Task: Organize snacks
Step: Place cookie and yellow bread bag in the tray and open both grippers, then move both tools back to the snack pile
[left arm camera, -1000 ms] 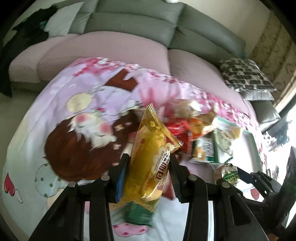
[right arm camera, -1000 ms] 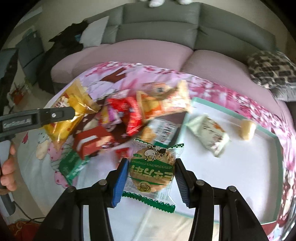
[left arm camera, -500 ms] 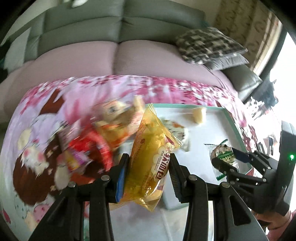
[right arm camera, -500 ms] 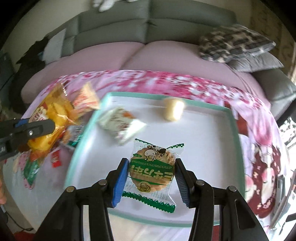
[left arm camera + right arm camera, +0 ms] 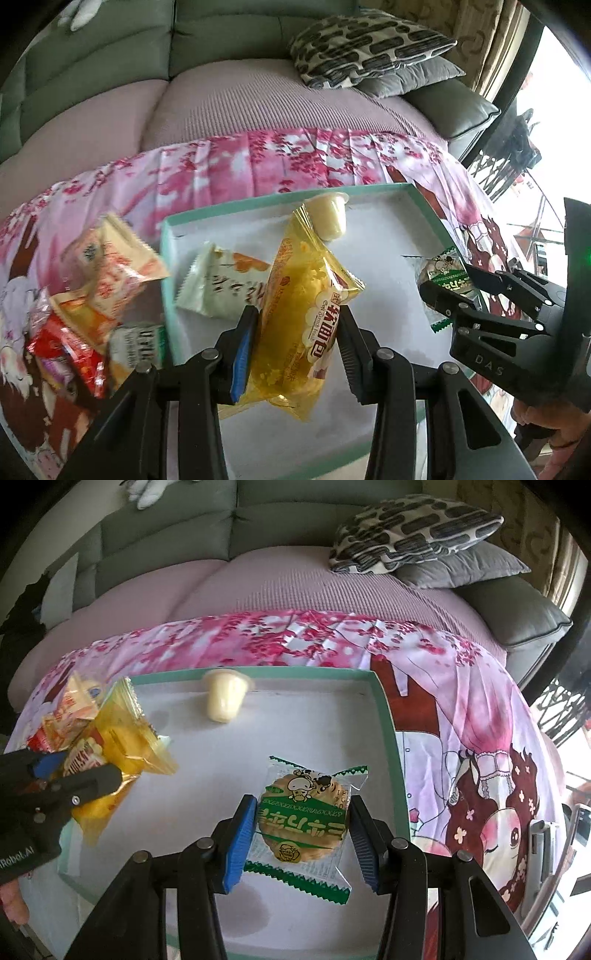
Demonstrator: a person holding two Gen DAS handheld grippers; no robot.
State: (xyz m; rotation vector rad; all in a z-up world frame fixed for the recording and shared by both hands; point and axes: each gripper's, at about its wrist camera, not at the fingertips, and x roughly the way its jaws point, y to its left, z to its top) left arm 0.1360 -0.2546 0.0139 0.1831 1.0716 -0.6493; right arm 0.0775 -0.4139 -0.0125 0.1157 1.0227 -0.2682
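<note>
Our left gripper (image 5: 295,343) squeezes a yellow snack bag (image 5: 306,306) over the tray (image 5: 229,212). Our right gripper (image 5: 301,834) pinches a round cracker pack (image 5: 306,819) there too. Both are light and crinkly. The cracker may break, so we hold its edges gently.

We see a grey sofa (image 5: 295,513) with a mauve seat cover (image 5: 280,583), a black-and-cream patterned cushion (image 5: 413,528) resting on a plain grey pillow (image 5: 461,568), and a pink blossom-printed cartoon cloth (image 5: 461,716) spread in front.
</note>
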